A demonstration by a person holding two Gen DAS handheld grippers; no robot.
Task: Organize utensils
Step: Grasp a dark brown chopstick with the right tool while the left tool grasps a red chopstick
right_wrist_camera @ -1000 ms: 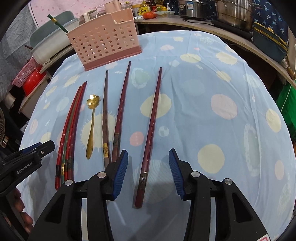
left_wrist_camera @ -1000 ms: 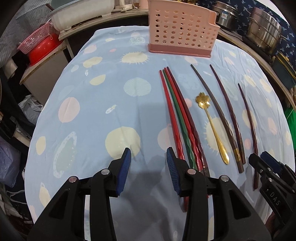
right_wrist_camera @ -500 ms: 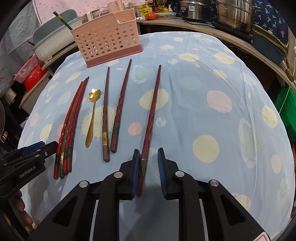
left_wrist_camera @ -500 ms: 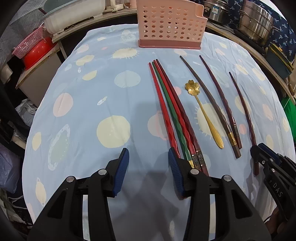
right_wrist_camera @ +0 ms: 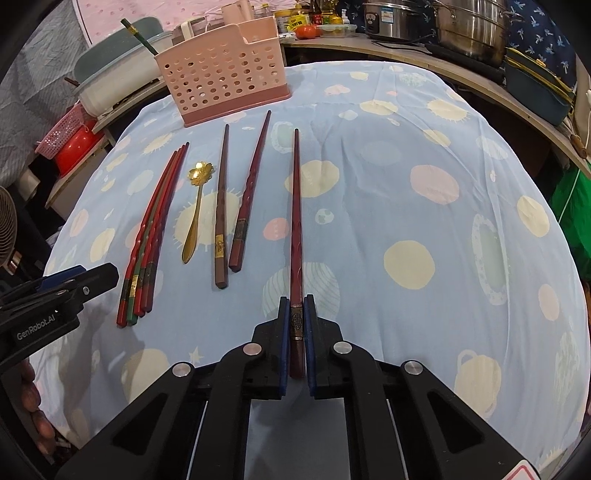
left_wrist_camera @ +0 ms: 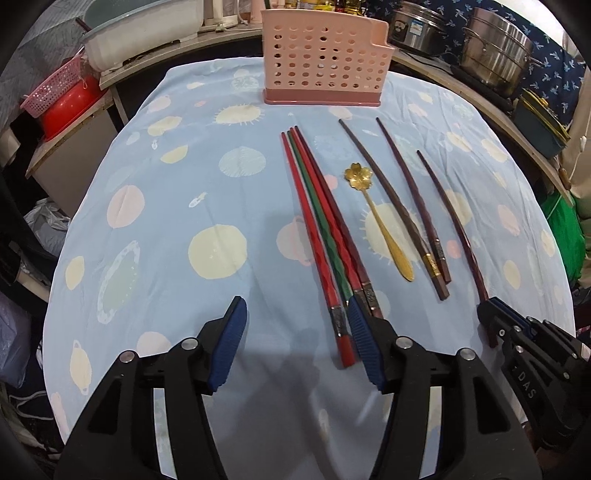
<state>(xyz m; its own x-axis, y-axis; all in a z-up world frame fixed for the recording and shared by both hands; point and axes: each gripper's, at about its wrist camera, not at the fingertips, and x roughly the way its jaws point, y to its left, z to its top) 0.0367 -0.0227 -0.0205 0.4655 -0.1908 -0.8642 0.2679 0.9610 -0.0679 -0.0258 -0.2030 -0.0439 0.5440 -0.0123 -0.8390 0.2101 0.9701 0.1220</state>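
On the blue spotted cloth (right_wrist_camera: 406, 129) lie a bundle of red and green chopsticks (left_wrist_camera: 321, 229) (right_wrist_camera: 155, 229), a gold flower spoon (left_wrist_camera: 380, 221) (right_wrist_camera: 195, 214) and two brown chopsticks (left_wrist_camera: 391, 206) (right_wrist_camera: 221, 206). A pink perforated holder (left_wrist_camera: 325, 62) (right_wrist_camera: 225, 77) stands at the far edge. My right gripper (right_wrist_camera: 296, 300) (left_wrist_camera: 491, 310) is closing, its pads pressing the thick end of a dark red chopstick (right_wrist_camera: 296, 206) (left_wrist_camera: 450, 221) that lies on the cloth. My left gripper (left_wrist_camera: 295, 302) (right_wrist_camera: 96, 273) is opening. The bundle's near ends lie by its right finger, ungripped.
Steel pots (left_wrist_camera: 495, 51) and a dark lunch box (right_wrist_camera: 535, 88) line the counter at the back right. A white basin (left_wrist_camera: 140, 29), a pink basket (left_wrist_camera: 55, 88) and a red bowl (left_wrist_camera: 70, 110) sit at the back left. The table drops off on both sides.
My right gripper has closed from wide open onto the dark red chopstick's end. My left gripper has widened and moved so the red and green bundle's ends now lie by its right finger.
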